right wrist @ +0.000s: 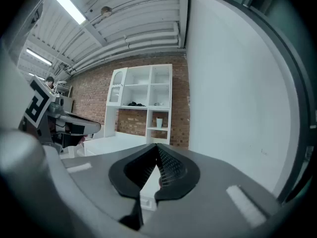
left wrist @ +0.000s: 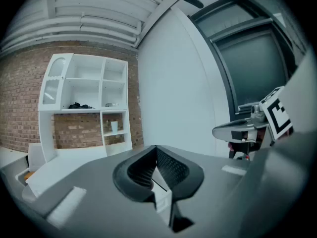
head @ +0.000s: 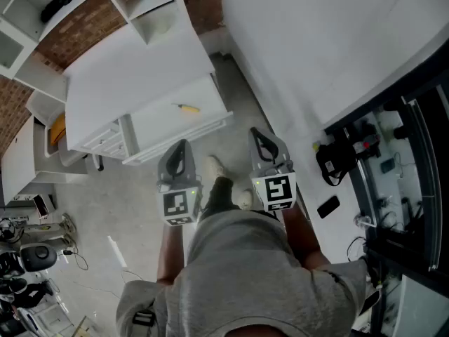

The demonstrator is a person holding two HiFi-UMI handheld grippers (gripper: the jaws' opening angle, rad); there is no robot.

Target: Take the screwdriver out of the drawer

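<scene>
A small yellow-handled screwdriver (head: 187, 108) lies in the open white drawer (head: 158, 121) of a white desk (head: 133, 65), seen only in the head view. Both grippers are held level in front of the person, short of the drawer's front edge and touching nothing. The left gripper (head: 182, 146) (left wrist: 155, 148) is shut with nothing between its jaws. The right gripper (head: 258, 133) (right wrist: 158, 147) stands beside it to the right, also shut and empty. Each gripper view looks over the desk towards the far wall and shows the other gripper at its edge.
A white shelf unit (head: 151, 12) (left wrist: 84, 108) (right wrist: 143, 103) stands against the brick wall behind the desk. A white wall (head: 316, 41) runs along the right. Dark frames with cables and gear (head: 379, 160) stand at the right; equipment (head: 28, 258) litters the floor at the lower left.
</scene>
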